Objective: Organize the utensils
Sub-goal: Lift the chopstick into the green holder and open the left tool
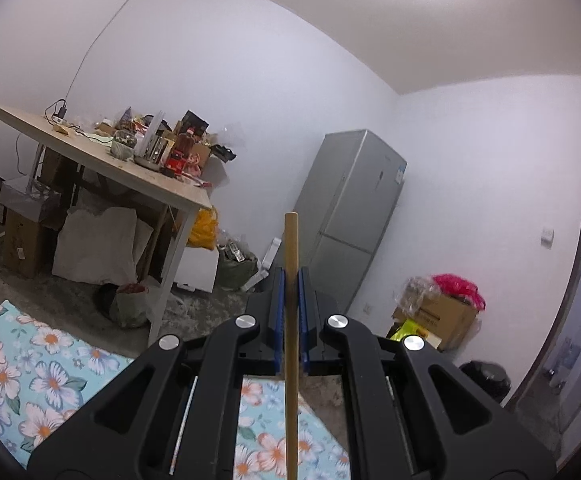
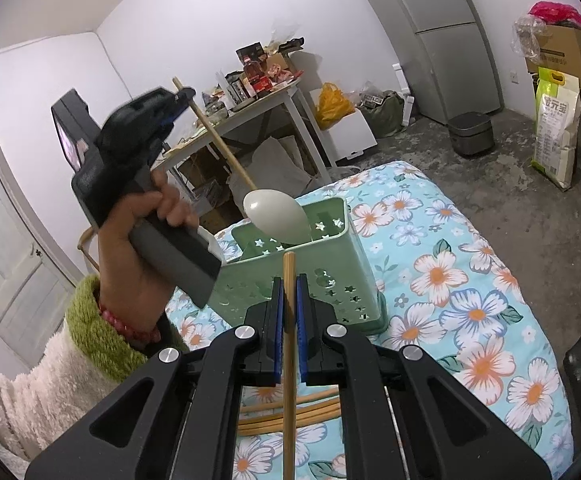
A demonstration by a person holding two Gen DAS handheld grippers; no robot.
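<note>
Now left gripper (image 1: 291,280) grips spoon (image 2: 276,216); right gripper (image 2: 289,284) grips chopstick (image 2: 289,344)

A lived-in home, a plain room used for storage and eating. From the left wrist view a cluttered table (image 1: 102,152) of food packets and bottles stands at ten o'clock, a grey fridge (image 1: 350,216) at one o'clock, cardboard boxes (image 1: 442,316) at three o'clock. A floral cloth (image 2: 450,280) covers the work surface, a rice sack (image 2: 556,128) at two o'clock in the right wrist view.
</note>
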